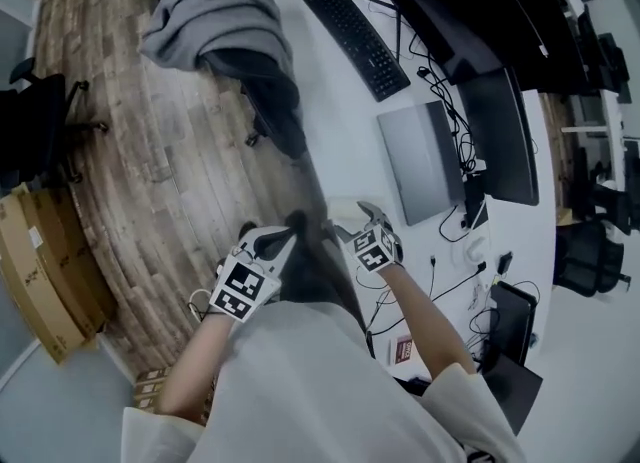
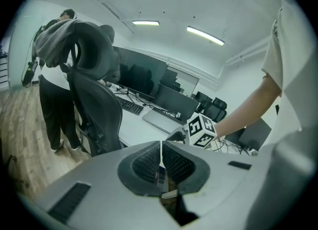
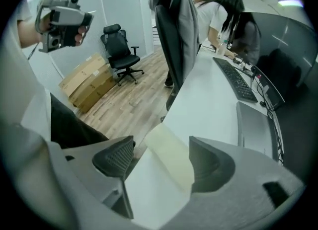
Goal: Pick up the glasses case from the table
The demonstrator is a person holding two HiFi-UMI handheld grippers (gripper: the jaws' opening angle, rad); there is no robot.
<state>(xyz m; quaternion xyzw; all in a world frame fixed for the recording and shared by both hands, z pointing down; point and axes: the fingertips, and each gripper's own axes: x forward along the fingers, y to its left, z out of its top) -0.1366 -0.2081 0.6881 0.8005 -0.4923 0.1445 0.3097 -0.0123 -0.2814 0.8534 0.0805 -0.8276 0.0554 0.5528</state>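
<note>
Head view with both gripper views. The closed grey laptop [image 1: 425,161] on the white bench [image 3: 208,95] serves as the reference. The glasses case [image 3: 168,155], a pale cream oblong, lies flat on the bench short of the laptop on the person's side, at the bench edge that borders the wooden floor [image 1: 150,151]. The right gripper [image 1: 362,221] is lowered over it with its jaws spread wide, one on each long side of the case; whether either pad touches the case cannot be told, and the case rests on the bench. The left gripper [image 2: 160,160] is well apart from the laptop, off the bench on the floor side, with its jaws pressed together and nothing between them. Beyond the laptop lie a black keyboard [image 1: 355,26] and dark monitors [image 1: 500,136]; across the bench edge from it stands a chair draped with a grey garment [image 1: 215,11]
</note>
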